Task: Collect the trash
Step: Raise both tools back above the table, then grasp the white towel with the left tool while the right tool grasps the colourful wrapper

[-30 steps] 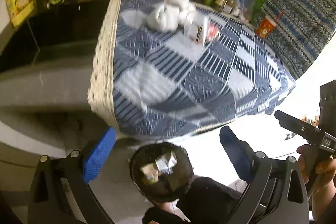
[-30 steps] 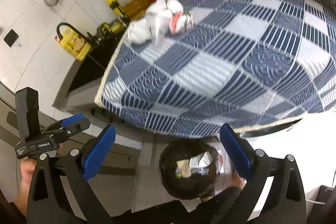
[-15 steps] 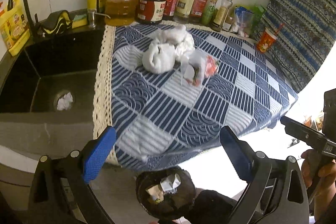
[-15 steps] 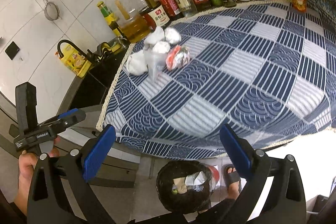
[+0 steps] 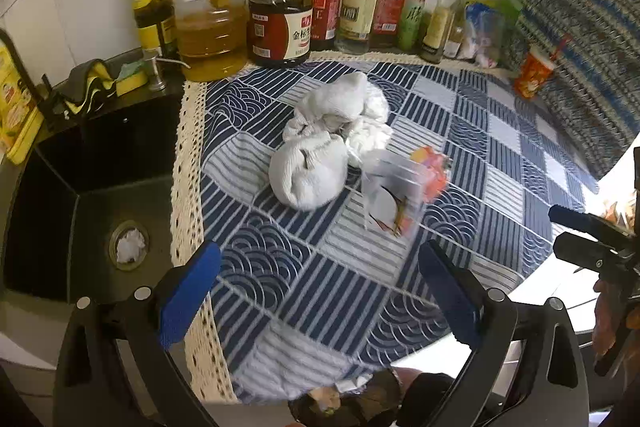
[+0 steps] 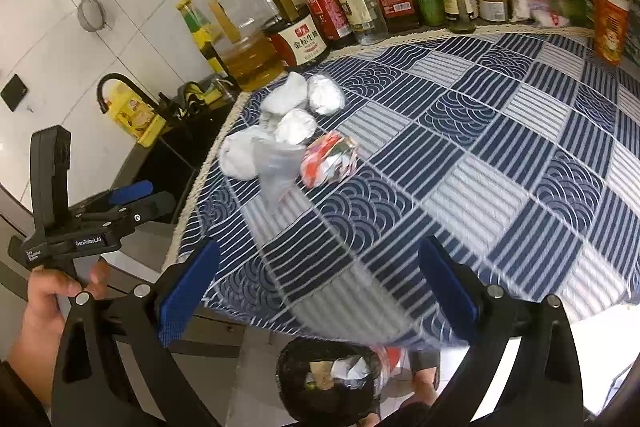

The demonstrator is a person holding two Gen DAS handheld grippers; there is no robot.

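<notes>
Your left tool (image 5: 316,287) and right tool (image 6: 316,283) both hang wide open and empty over the tabletop's (image 6: 500,163) near edge. The trash lies at 12 o'clock from the left tool, the nearer one: four white wads (image 6: 294,125), one clear bag (image 6: 276,169), one crumpled red wrapper (image 6: 330,163). The bin (image 6: 330,381) sits at 6 o'clock.

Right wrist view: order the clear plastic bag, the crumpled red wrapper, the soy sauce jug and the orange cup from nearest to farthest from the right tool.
1. Clear plastic bag, ahead left; crumpled red wrapper, beside it, too close to call.
2. Soy sauce jug, back row, left.
3. Orange cup, far right corner.

The right tool is open.
</notes>
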